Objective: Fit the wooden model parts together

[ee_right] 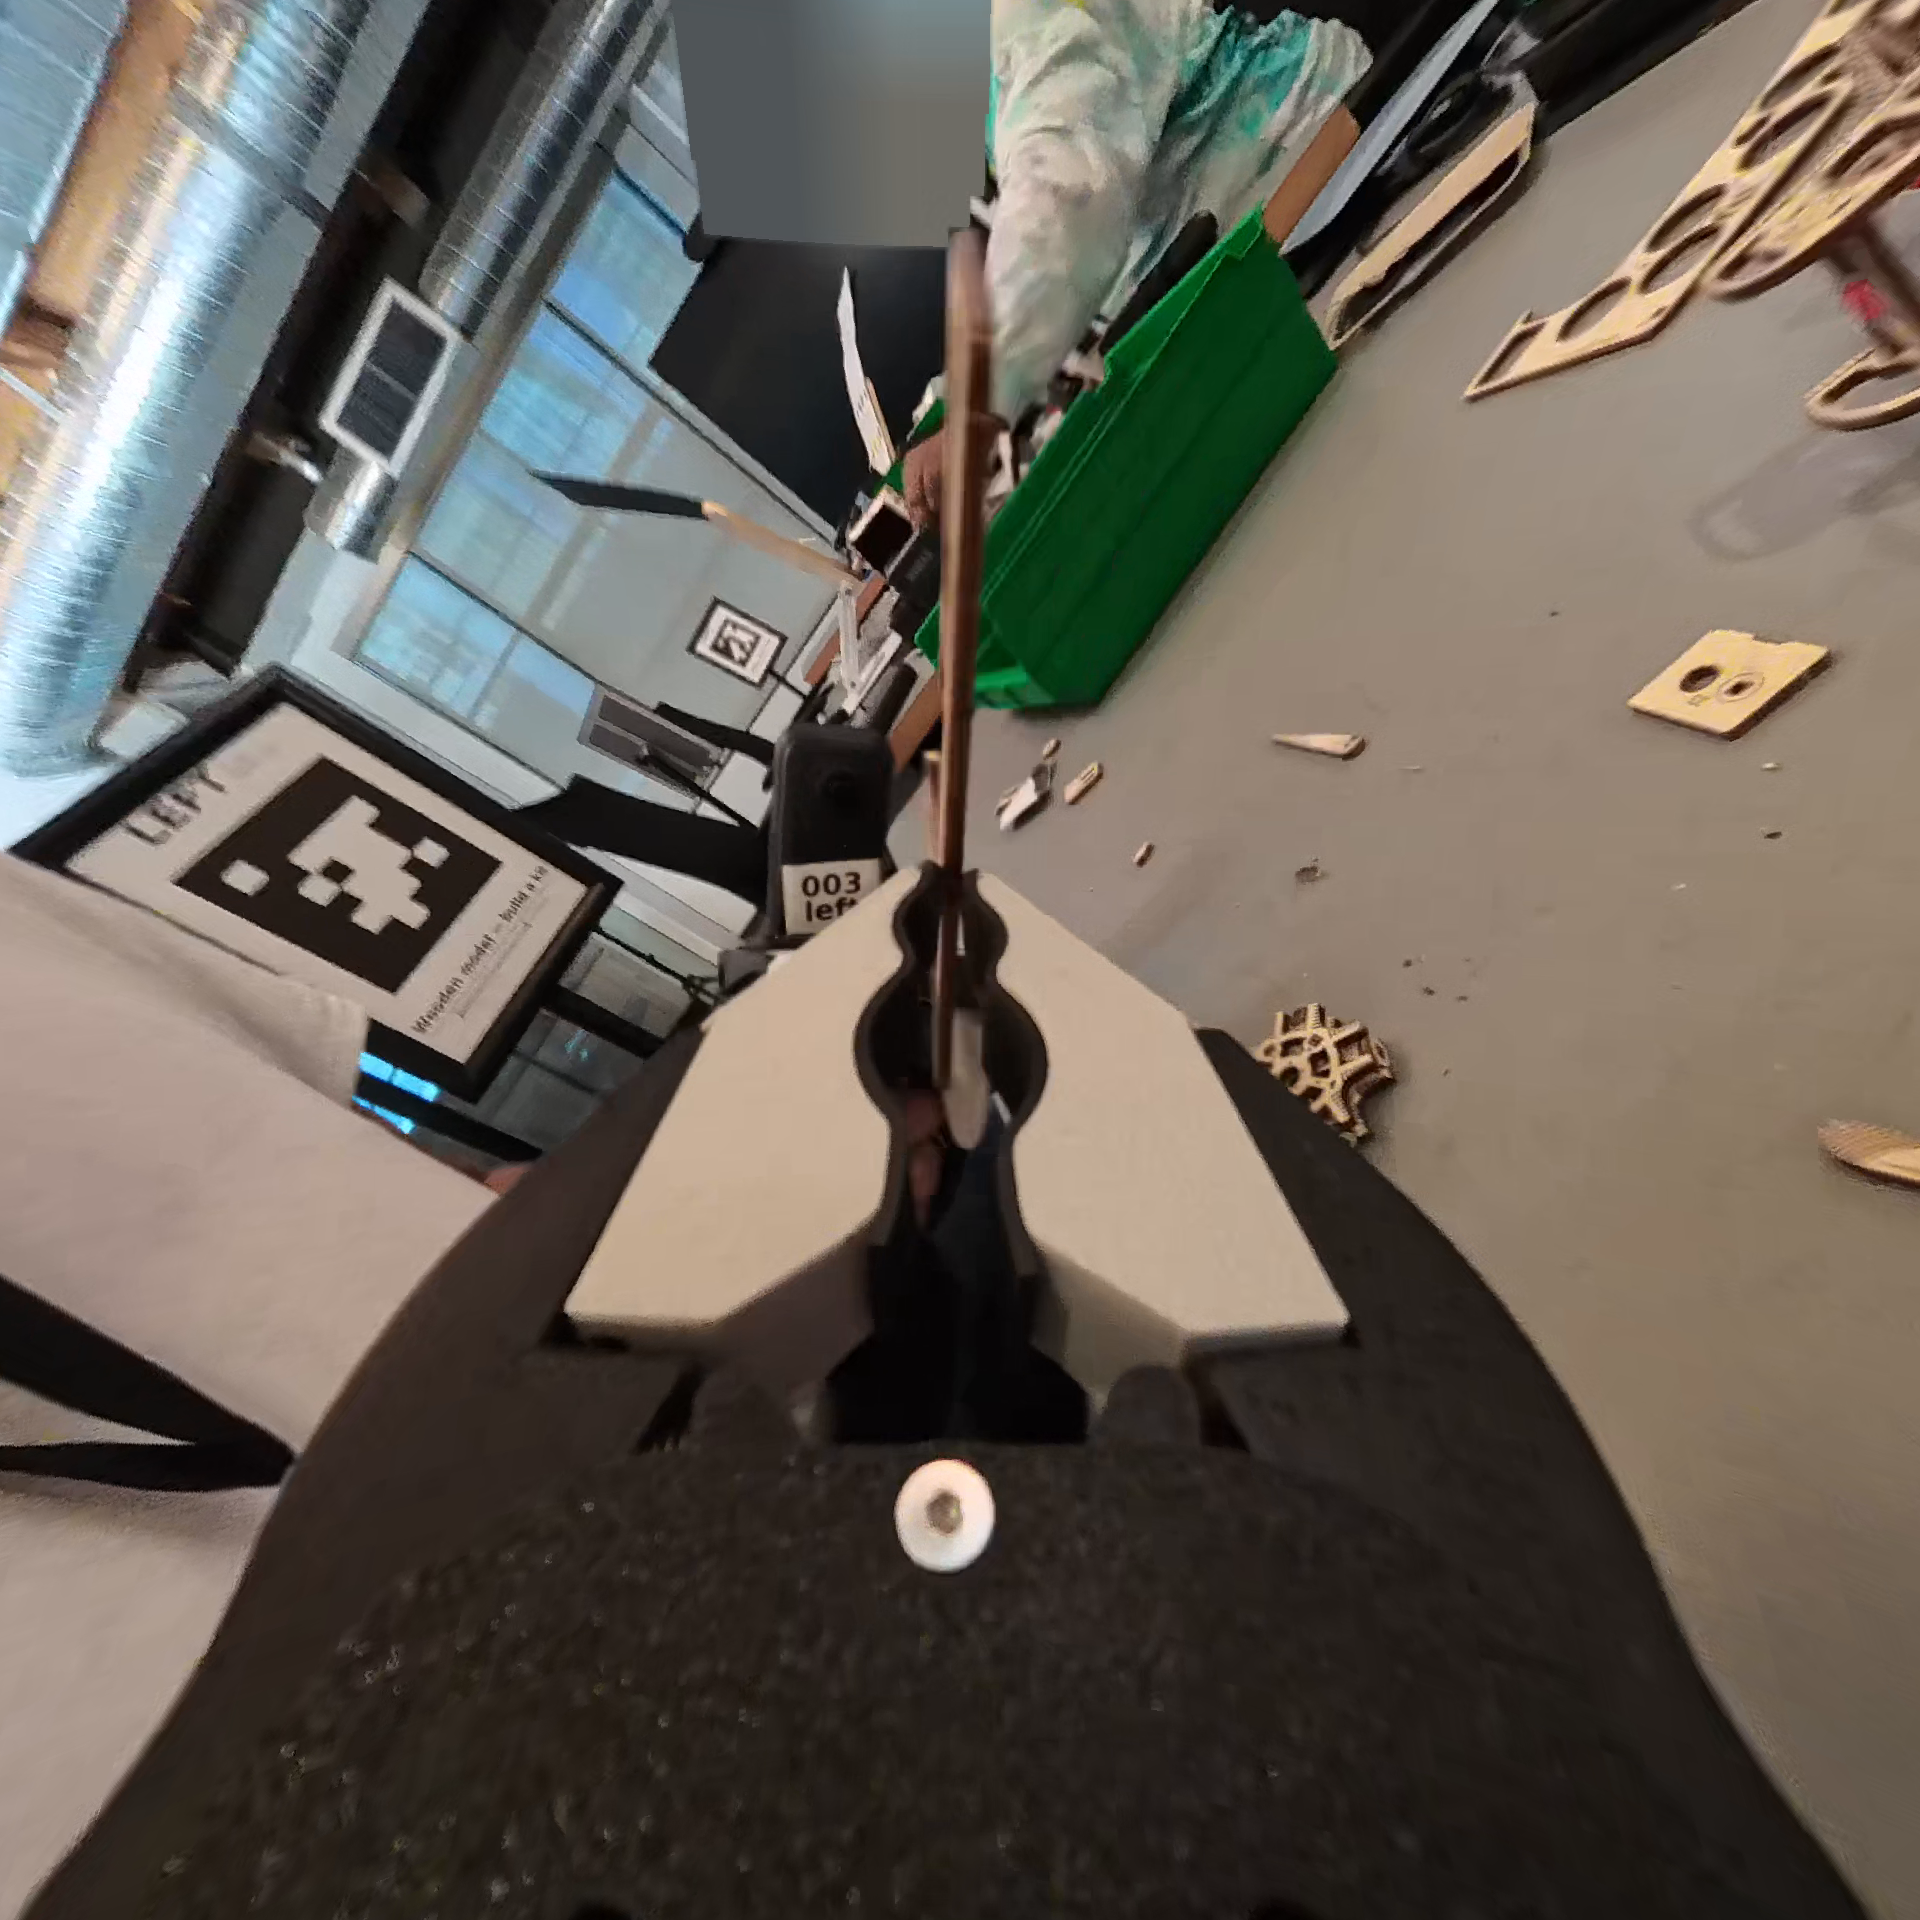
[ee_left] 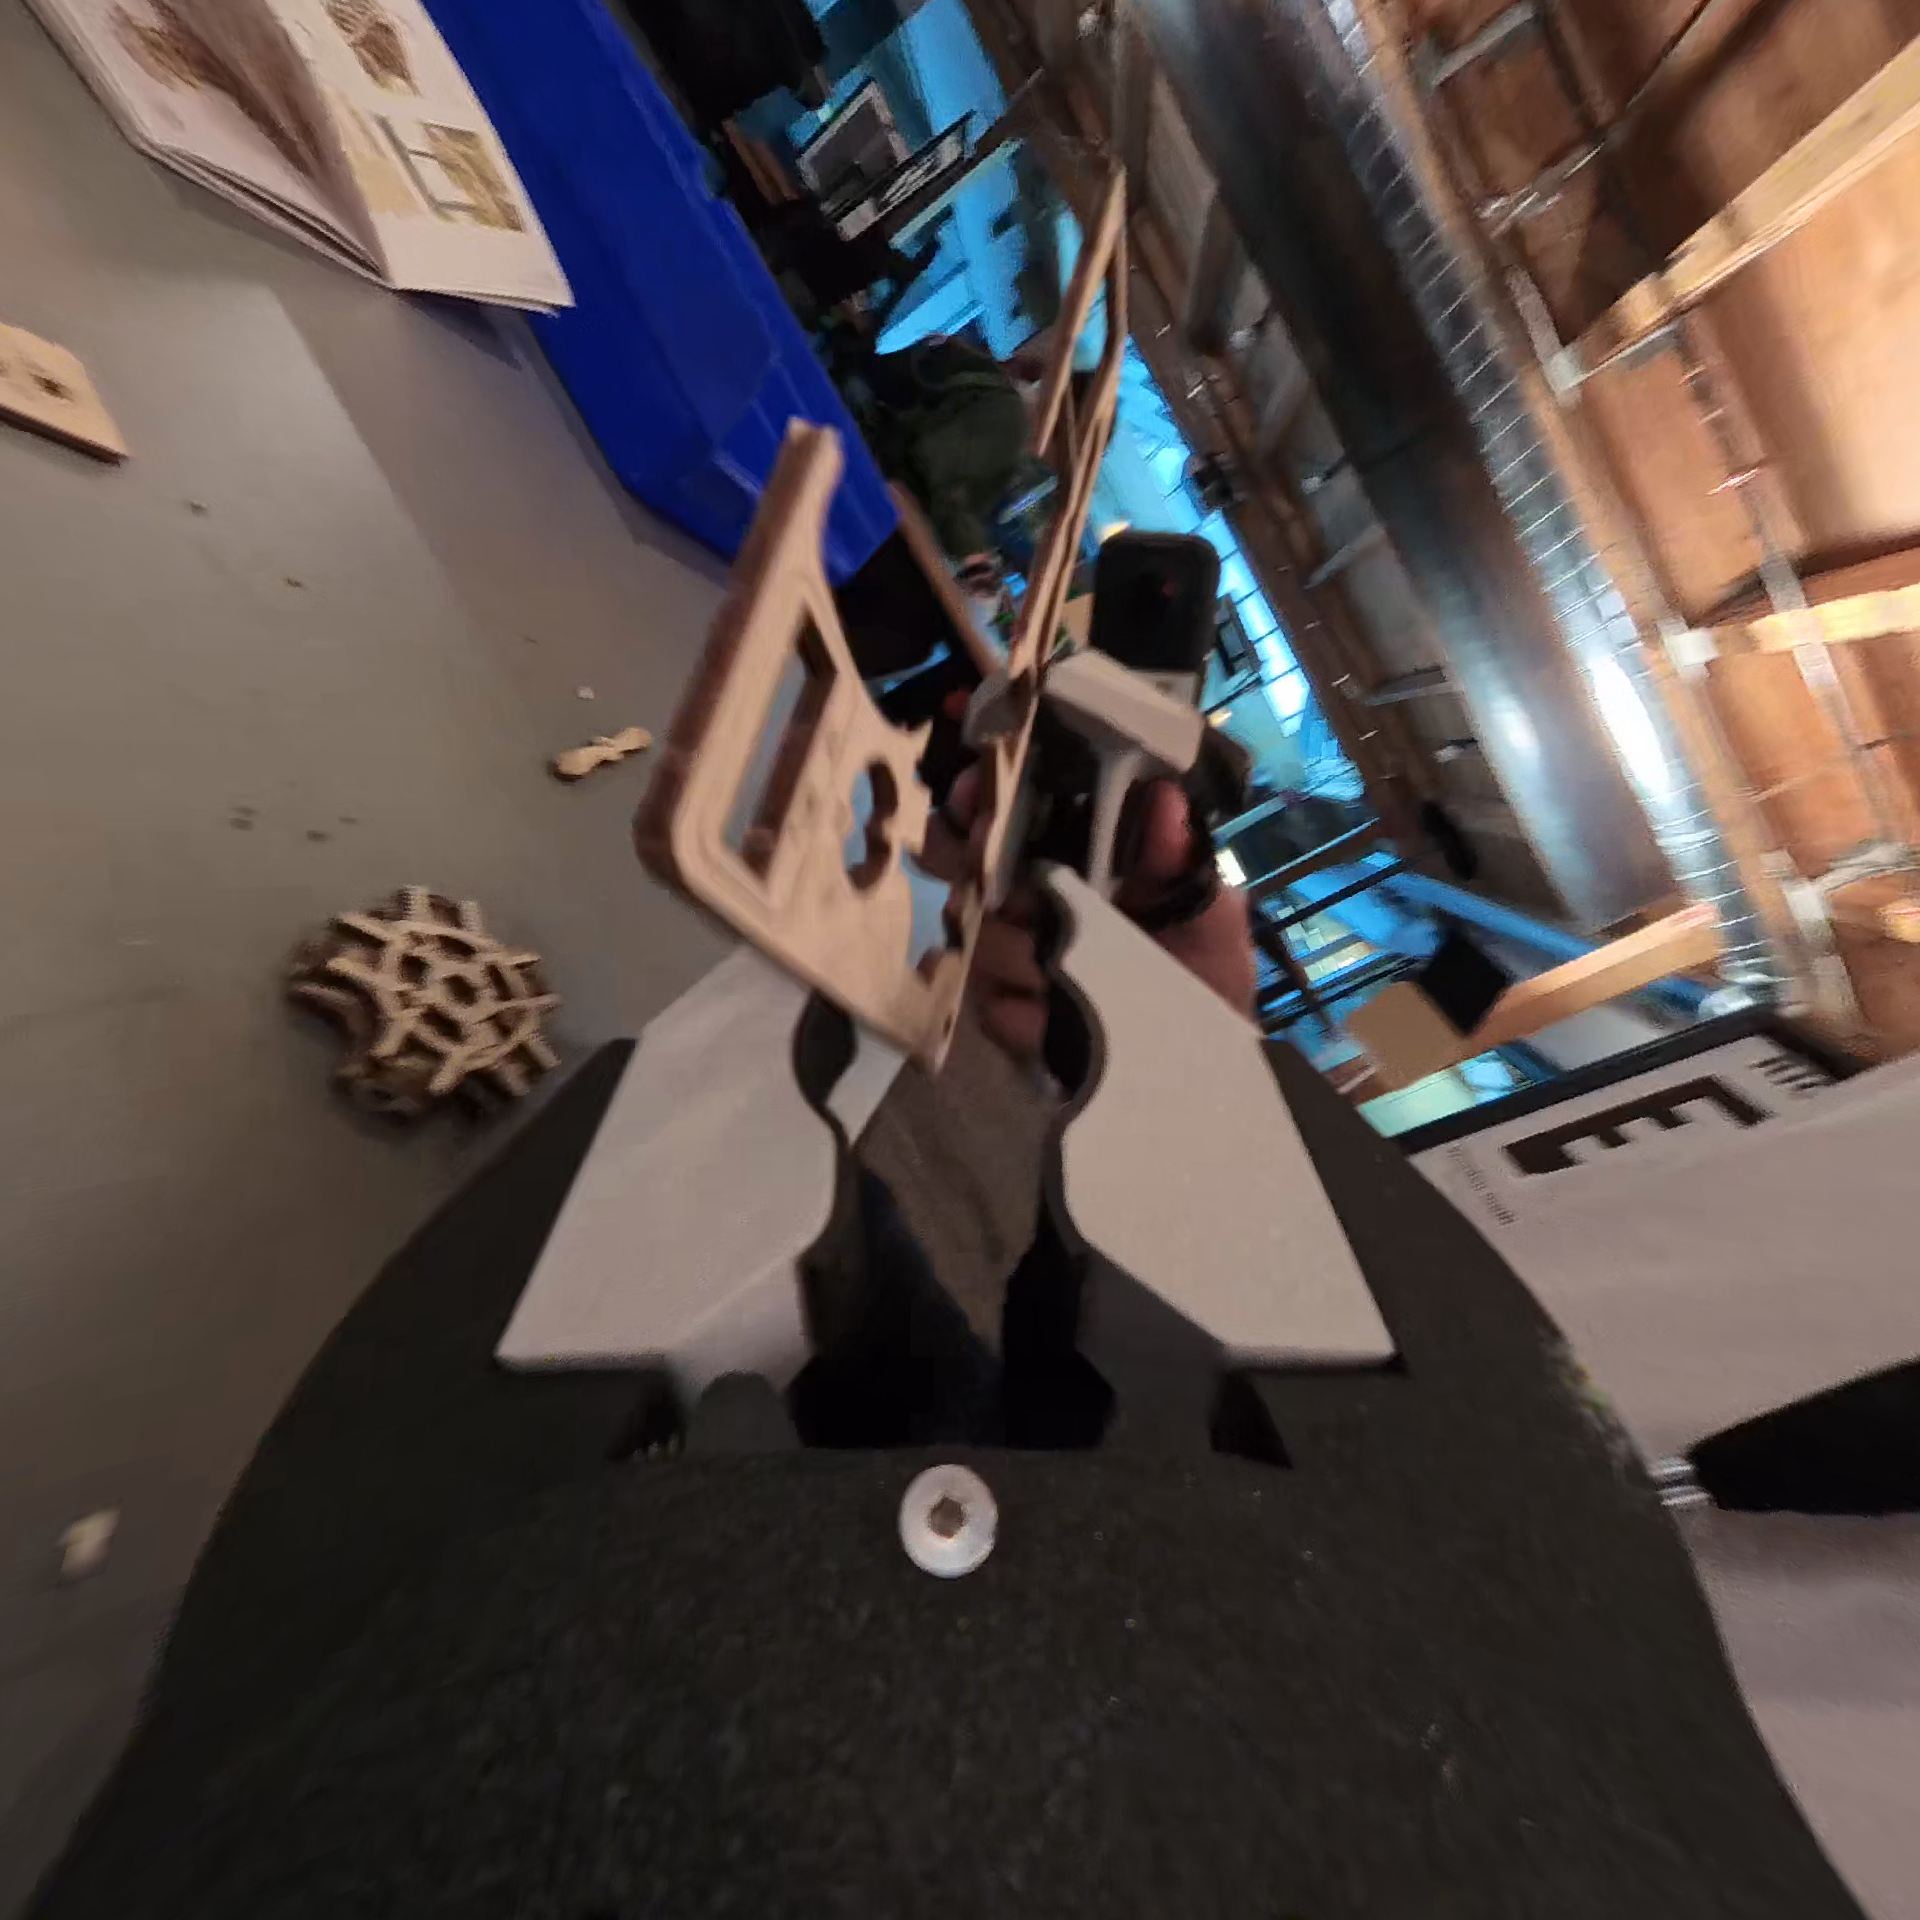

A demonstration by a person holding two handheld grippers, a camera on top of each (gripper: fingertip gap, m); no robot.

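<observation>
Presently, left view: left gripper (ee_left: pixel 940 997) fingers look parted around a plate (ee_left: pixel 800 831); whether they bear on it I cannot tell. It meets a strip (ee_left: pixel 1070 488) mid-air. Right view: right gripper (ee_right: pixel 951 894) fingers pinch that strip (ee_right: pixel 961 582) edge-on above the bench (ee_right: pixel 1558 935). Joint apparently unseated; more parts remain.

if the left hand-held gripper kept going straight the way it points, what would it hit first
Most likely the flat wooden panel with cutouts, which sits right at the fingertips of the left hand-held gripper. Just behind it is the right hand-held gripper, gripping a thin wooden frame piece. Blur makes depth uncertain.
</observation>
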